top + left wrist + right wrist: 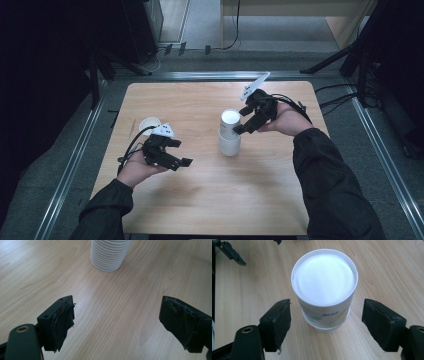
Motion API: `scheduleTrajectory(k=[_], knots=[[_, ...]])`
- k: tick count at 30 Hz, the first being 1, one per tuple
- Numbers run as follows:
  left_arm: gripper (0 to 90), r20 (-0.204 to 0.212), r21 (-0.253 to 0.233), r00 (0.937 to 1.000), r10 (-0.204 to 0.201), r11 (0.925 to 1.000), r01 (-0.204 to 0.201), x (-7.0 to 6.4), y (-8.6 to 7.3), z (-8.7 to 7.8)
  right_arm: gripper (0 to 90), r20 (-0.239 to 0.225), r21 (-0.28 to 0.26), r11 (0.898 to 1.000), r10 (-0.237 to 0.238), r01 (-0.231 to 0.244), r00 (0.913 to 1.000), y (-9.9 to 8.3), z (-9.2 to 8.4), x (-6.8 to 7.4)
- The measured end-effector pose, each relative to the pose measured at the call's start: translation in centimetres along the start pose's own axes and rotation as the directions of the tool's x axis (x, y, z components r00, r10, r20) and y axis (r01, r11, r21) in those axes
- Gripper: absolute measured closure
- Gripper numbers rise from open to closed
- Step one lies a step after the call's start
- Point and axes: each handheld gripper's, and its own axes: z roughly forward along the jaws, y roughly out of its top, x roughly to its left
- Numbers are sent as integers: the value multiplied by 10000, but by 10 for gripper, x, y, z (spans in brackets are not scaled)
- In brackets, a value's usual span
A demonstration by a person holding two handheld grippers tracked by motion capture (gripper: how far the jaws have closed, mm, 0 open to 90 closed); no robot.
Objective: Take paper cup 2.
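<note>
Jaws apart, the right gripper (245, 120) hangs beside the stacked cups (230, 132) — apparently just set down — while the left gripper (180, 152) waits open near a lone cup (149, 124).

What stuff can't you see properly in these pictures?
- The stack of cups: its top is cut off by the upper edge of the left gripper view.
- The print on the top cup: too small and blurred to read in the right gripper view.
- The single cup: partly hidden behind the left gripper in the high view.
- The room's sides in the high view: too dark to make out.
</note>
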Motion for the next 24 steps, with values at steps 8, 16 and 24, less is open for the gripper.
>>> scheduleTrajectory(k=[8,16,24], knots=[[129,57,120,9999,111,9999,-112,-2,0,4,235,48,891,9959,-139,135,9999,21,9,1],[129,136,97,9997,212,9997,-214,-2,0,3,236,135,1705,9851,-253,226,9996,36,15,1],[129,127,166,9995,301,9994,-303,-2,-1,4,307,25,2113,9771,-266,254,9996,43,16,1]])
